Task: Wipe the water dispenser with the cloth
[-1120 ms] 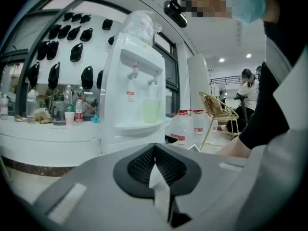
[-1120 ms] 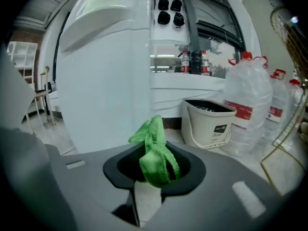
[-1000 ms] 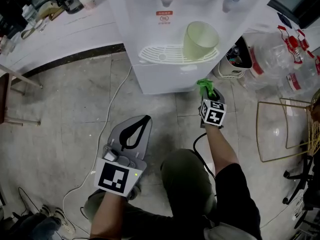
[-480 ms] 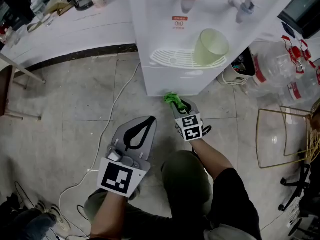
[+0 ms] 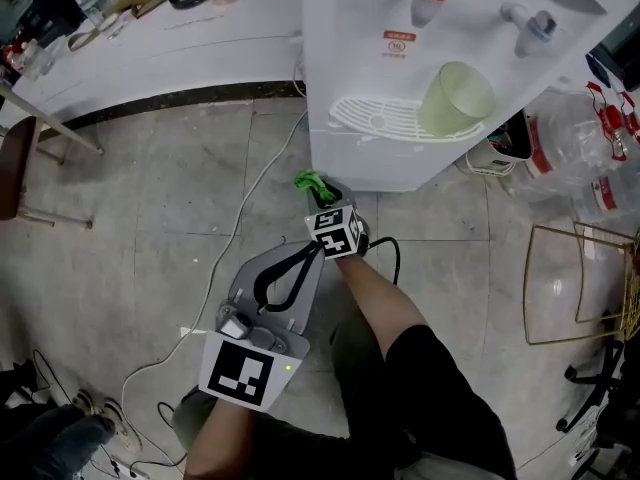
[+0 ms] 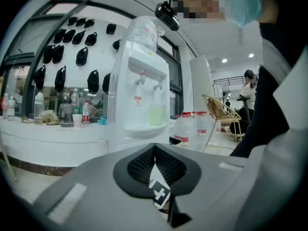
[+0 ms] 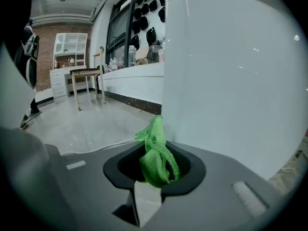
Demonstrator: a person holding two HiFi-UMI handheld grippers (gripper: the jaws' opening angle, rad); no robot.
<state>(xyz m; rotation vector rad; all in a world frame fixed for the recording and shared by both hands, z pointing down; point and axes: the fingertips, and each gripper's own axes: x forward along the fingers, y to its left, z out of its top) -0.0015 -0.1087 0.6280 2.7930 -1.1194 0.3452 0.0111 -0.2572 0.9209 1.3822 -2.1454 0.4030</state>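
Room: a grey tiled floor (image 5: 170,208), a long white counter (image 5: 200,48) along the back wall, and clear plastic water bottles (image 5: 590,158) at the right.
Head view, dispenser: a white floor-standing water dispenser (image 5: 380,163) is at top centre. A pale green plastic cup (image 5: 455,98) sits on its white slotted drip tray (image 5: 375,118).
Head view, right gripper: the right gripper (image 5: 320,192) reaches low towards the dispenser's lower left corner. A bright green mesh cloth (image 5: 310,181) is bunched at its tip, just beside that corner.
Head view, left gripper: the left gripper (image 5: 303,251) is held low by the person's knee, its tip right under the right gripper's marker cube (image 5: 335,231).
Head view, floor: a thin white cable (image 5: 250,198) crosses the tiles left of the dispenser.
Left gripper view: the left gripper (image 6: 155,150) has its jaws pressed together with nothing between them. The water dispenser (image 6: 142,95) stands ahead, well apart.
Right gripper view: the right gripper (image 7: 154,176) has its jaws clamped on the cloth (image 7: 156,153), which sticks up in a loose twist. The dispenser's smooth white wall (image 7: 231,81) fills the right half. The cloth's top lies just beside the wall's vertical edge; contact cannot be told.
Risk, grip: only a small bunch of cloth is pinched, so firm rubbing could likely pull it free.
Risk, aim: so close to the corner, a stroke may slip off the edge and wipe air.
Risk, crowding: the two grippers sit very close and could knock together. A higher wipe might topple the cup.
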